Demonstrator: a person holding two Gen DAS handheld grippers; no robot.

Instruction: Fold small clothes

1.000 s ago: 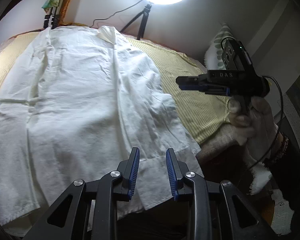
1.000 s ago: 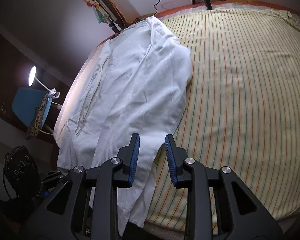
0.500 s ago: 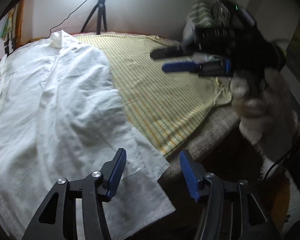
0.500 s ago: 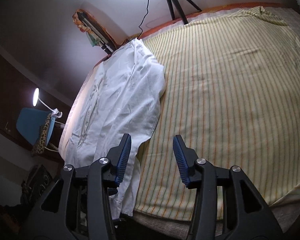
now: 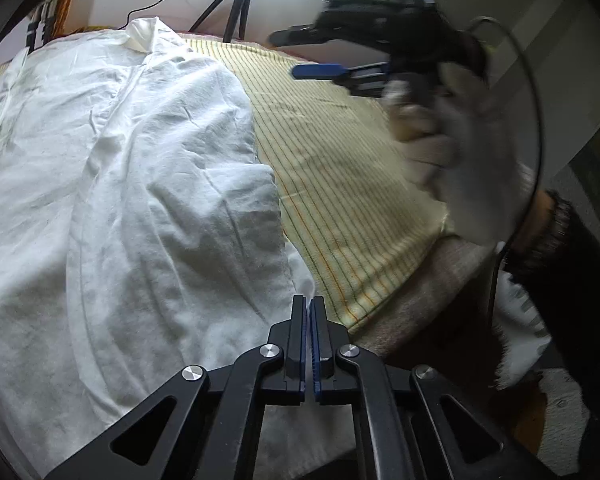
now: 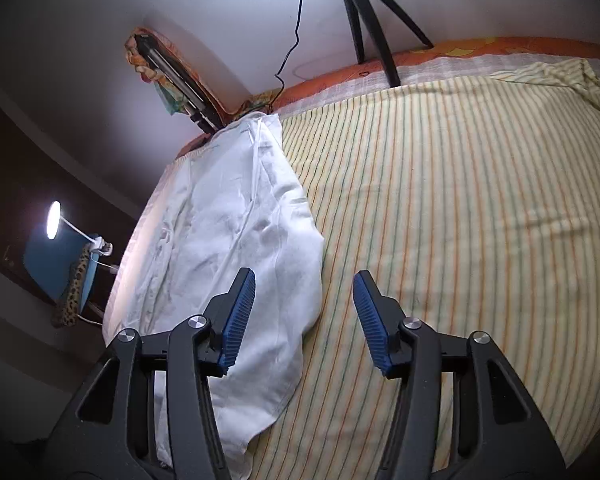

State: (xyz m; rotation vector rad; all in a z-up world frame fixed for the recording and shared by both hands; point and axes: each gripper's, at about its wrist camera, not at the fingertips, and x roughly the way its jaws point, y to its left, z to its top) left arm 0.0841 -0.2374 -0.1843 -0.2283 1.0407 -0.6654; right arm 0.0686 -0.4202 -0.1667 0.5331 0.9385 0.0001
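1. A white shirt (image 5: 132,184) is lying spread over the left part of a yellow striped sheet (image 6: 460,220), with its collar (image 5: 142,34) pointing toward the far edge of that sheet.
2. The shirt's right side is lying folded inward over its body, and the folded edge is running along the bare stripes of the sheet.
3. The shirt's lower hem is hanging over the near edge of the sheet.
4. The left gripper (image 5: 309,304) is sitting with its blue pads pressed together at the shirt's near corner, close to the near edge of the sheet; whether any cloth is caught between the pads cannot be told.
5. The right gripper (image 6: 304,312) is hovering above the sheet with its fingers spread wide, the left finger (image 6: 238,316) showing over the shirt's folded edge and the other over bare stripes.
6. In the left wrist view, the right gripper (image 5: 300,54) is appearing blurred above the right part of the sheet, gripped by a gloved hand (image 5: 464,168).
7. A black tripod (image 6: 374,20) is standing at the far edge of the sheet, with a cable (image 6: 292,32) running down the wall beside it.
8. A lit desk lamp (image 6: 54,220) is shining well to the left of the sheet.
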